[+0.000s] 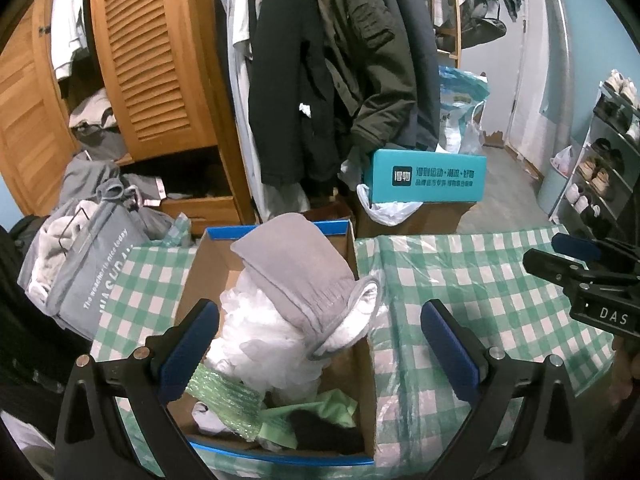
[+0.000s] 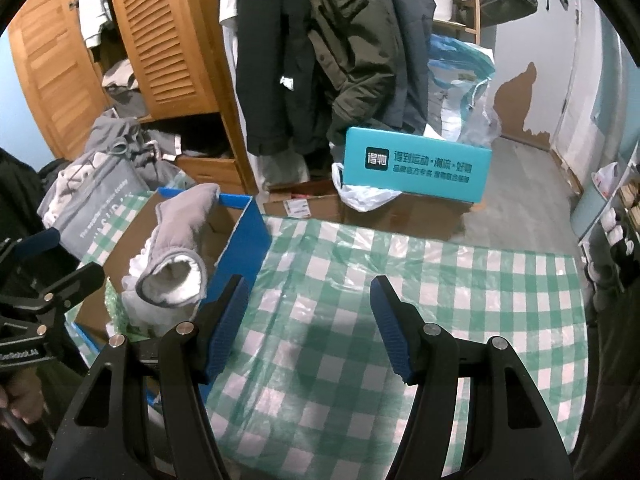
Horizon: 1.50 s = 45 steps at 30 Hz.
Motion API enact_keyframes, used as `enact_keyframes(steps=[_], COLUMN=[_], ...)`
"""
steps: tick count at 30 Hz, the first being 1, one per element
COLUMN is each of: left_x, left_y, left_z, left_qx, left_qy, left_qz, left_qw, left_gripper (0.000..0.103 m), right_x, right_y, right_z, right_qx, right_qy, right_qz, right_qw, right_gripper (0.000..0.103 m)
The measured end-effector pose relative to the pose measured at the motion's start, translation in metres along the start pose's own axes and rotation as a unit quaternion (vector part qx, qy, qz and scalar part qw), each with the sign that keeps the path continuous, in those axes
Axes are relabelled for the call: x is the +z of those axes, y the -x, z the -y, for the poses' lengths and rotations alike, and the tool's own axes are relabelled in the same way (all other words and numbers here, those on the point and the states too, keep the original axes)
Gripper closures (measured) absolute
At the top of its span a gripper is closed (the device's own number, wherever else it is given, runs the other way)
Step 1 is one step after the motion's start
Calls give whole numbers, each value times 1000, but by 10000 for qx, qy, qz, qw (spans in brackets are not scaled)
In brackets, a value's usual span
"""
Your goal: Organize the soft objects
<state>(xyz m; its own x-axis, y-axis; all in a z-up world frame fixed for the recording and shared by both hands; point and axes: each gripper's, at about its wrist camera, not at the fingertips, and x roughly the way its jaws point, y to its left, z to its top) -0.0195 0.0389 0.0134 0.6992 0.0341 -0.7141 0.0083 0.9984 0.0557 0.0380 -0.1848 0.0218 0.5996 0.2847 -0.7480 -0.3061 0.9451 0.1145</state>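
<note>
A blue-rimmed cardboard box (image 1: 362, 364) stands on the green checked table. A grey fleece-lined slipper (image 1: 300, 272) lies on top of its contents, over a white mesh puff (image 1: 260, 344), green bubble wrap (image 1: 224, 392), a light green cloth (image 1: 304, 412) and a dark object (image 1: 328, 428). My left gripper (image 1: 320, 320) is open and empty, its fingers on either side of the box. My right gripper (image 2: 306, 292) is open and empty over the tablecloth, right of the box (image 2: 250, 236) and slipper (image 2: 176, 236).
The table (image 2: 440, 300) carries a plastic-covered checked cloth. Beyond it are a teal box (image 2: 416, 166) on cartons, hanging coats (image 2: 320, 40), a wooden wardrobe (image 2: 168, 40), a grey laundry bag (image 1: 88, 276) at the left, and a shoe rack (image 1: 604, 160) at the right.
</note>
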Motion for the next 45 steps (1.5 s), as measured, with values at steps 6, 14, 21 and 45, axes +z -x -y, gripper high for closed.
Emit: enact_keyframes(steps=[6,14,21,45], left_x=[-1,-3,-3,-4], left_y=[0,-2,-2,-2], left_z=[2,3,3,14], left_qx=[-7,27,74,78], left_qy=[-60,-88,-81,-217], left_qz=[10,-32,-30,-62], left_qw=[10000,10000,9999,9997], left_gripper=[1,1,1,1], right_x=[-2,-3,-3,-5], right_y=[-4,-4,-3,-1], right_z=[8,9,6,8], right_qx=[-98,-119,-89,-86], right_qy=[-105,-86,-54,-33], right_qz=[-55,-72,-71,-48], right_qw=[9999,9999,9999,9999], right_gripper=[41,41,41,41])
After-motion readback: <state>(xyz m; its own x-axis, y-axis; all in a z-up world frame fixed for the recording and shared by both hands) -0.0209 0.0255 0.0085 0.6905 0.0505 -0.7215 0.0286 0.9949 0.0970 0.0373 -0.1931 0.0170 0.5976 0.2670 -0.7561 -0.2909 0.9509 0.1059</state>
